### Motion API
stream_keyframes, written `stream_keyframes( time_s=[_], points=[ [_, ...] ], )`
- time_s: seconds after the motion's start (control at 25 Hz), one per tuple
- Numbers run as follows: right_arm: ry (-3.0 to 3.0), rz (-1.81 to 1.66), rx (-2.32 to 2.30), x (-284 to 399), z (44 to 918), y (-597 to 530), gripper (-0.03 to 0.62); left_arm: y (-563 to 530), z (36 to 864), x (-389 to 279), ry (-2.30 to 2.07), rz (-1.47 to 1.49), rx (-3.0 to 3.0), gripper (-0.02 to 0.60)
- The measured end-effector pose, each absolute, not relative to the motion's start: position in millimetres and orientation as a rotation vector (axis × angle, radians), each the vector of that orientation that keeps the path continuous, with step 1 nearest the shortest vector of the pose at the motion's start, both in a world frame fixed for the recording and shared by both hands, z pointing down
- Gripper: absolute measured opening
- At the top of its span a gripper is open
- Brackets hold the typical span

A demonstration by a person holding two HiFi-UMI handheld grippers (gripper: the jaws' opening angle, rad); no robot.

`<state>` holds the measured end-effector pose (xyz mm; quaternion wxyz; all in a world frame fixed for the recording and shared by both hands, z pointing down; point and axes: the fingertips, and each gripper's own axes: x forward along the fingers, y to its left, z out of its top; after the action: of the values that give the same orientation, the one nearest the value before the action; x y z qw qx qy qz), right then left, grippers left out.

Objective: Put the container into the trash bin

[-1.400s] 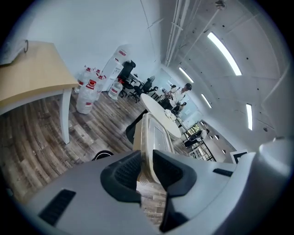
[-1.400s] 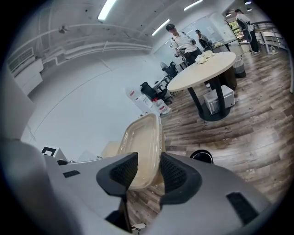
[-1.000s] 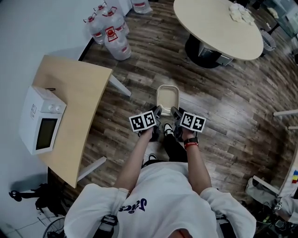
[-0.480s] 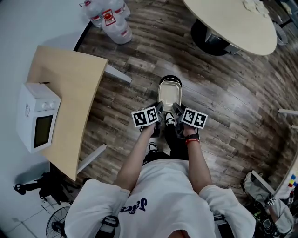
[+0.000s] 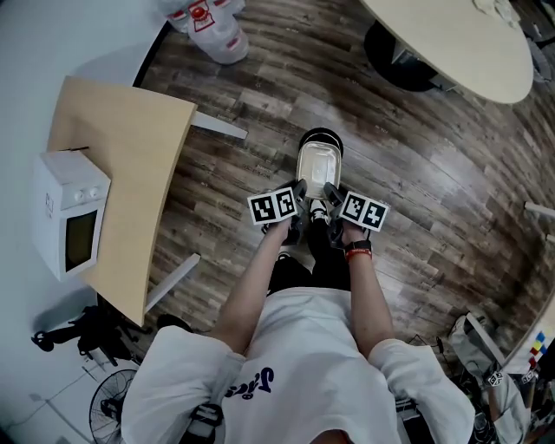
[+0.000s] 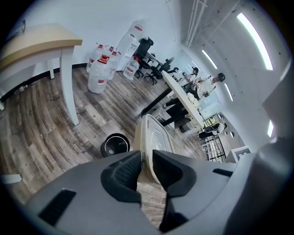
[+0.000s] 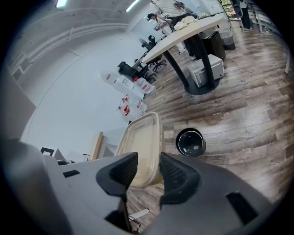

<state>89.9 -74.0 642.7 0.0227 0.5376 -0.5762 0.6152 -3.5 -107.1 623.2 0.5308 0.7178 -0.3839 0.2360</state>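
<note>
A pale lidded plastic container [image 5: 316, 166] hangs above the floor, held by its near end between both grippers. My left gripper [image 5: 298, 192] is shut on its left edge, my right gripper [image 5: 329, 194] on its right edge. Just beyond and beneath it stands a round black trash bin [image 5: 321, 135], mostly covered by the container in the head view. In the left gripper view the container [image 6: 155, 137] rises from my jaws [image 6: 146, 170], with the bin [image 6: 115, 145] open to its left. In the right gripper view the container [image 7: 141, 144] sits between the pads [image 7: 148, 172], and the bin [image 7: 190, 141] lies to its right.
A wooden desk [image 5: 130, 147] with a white microwave [image 5: 69, 221] stands at the left. Large water bottles [image 5: 212, 26] stand at the back by the wall, a round table [image 5: 451, 39] on a black foot at the back right. The person's shoes [image 5: 305, 232] are below the grippers.
Both grippers have sunk together with the container towards the floor. The black bin, hidden a second ago, now shows under the container's far end.
</note>
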Motion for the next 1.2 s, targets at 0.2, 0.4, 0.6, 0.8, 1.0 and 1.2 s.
stream_keyframes(
  time_s=[0.2,0.4,0.6,0.8,1.0,1.2],
  points=[
    [-1.78,1.924,1.645,101,656,-90,0.169,-121,634,7,-0.936,0.562,1.689,0.091],
    [-1.747,1.94,1.642,108,676,-101,0.169,-132,656,13,-0.928,0.568,1.662,0.091],
    [-1.696,1.967,1.64,113,705,-115,0.168,-151,687,19,-0.897,0.592,1.647,0.09],
    [-1.649,1.989,1.654,120,734,-129,0.167,-166,716,27,-0.858,0.629,1.641,0.089],
    [-1.6,2.033,1.661,120,771,-137,0.166,-177,750,29,-0.822,0.695,1.649,0.089],
    [-1.601,1.995,1.631,125,806,-154,0.16,-190,788,33,-0.828,0.713,1.62,0.089]
  ],
)
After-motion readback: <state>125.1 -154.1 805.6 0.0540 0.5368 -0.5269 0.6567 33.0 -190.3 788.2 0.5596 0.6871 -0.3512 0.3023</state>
